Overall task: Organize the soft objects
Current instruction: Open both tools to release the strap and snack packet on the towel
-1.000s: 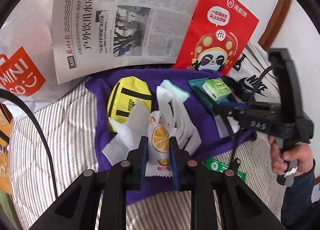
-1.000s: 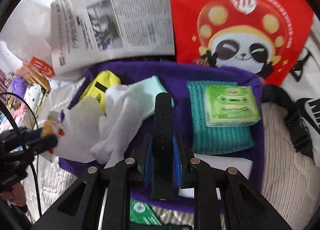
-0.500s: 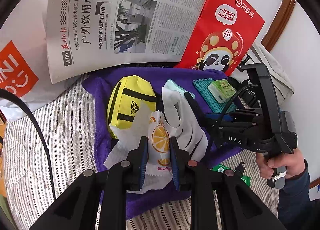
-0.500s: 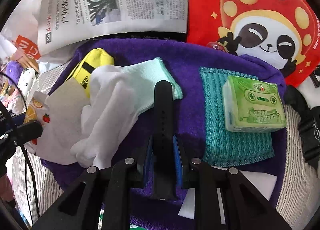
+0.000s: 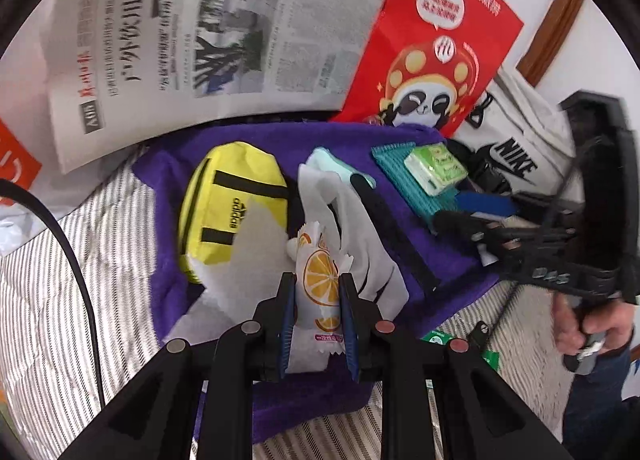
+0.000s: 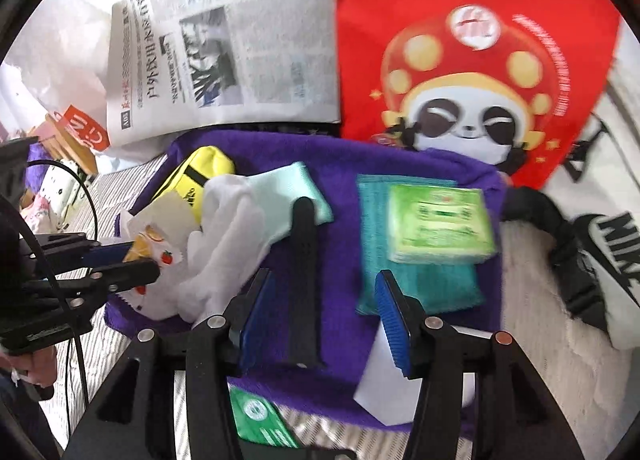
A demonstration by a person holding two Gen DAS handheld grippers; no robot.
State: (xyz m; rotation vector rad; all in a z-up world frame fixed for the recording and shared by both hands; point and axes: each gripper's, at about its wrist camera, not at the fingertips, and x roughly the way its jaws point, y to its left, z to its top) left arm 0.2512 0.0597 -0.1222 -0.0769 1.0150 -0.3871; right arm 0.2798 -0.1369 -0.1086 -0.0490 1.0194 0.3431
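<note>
Orange-print snack packet [image 5: 320, 292] sits clamped between the blue pads of the left gripper [image 5: 318, 312], lower centre of the left wrist frame, above the purple towel [image 5: 440, 252]. Packet looks light, crinkly film, likely slippery and easily crushed; the pads take it across its middle, its serrated top edge poking free beyond the fingertips. Judgement: a hold across the flat middle is sound, gentle squeeze only. Right gripper [image 6: 322, 296] stands with jaws wide apart, nothing between the pads; the black watch strap [image 6: 304, 280] lies flat on the towel just inside the left pad, centre of the right wrist frame, whether touching it cannot be told. Strap looks rubbery and floppy, best pinched across its width near one end. White gloves [image 6: 228, 236] lie crumpled left of the strap, limp, any fold will do. Yellow adidas pouch [image 5: 228, 212] lies at centre left of the left wrist frame. Green tissue pack [image 6: 440, 224] rests on the teal cloth [image 6: 440, 288], right of centre. Newspaper [image 5: 224, 28] and red panda bag [image 6: 460, 60] stand behind the towel.
</note>
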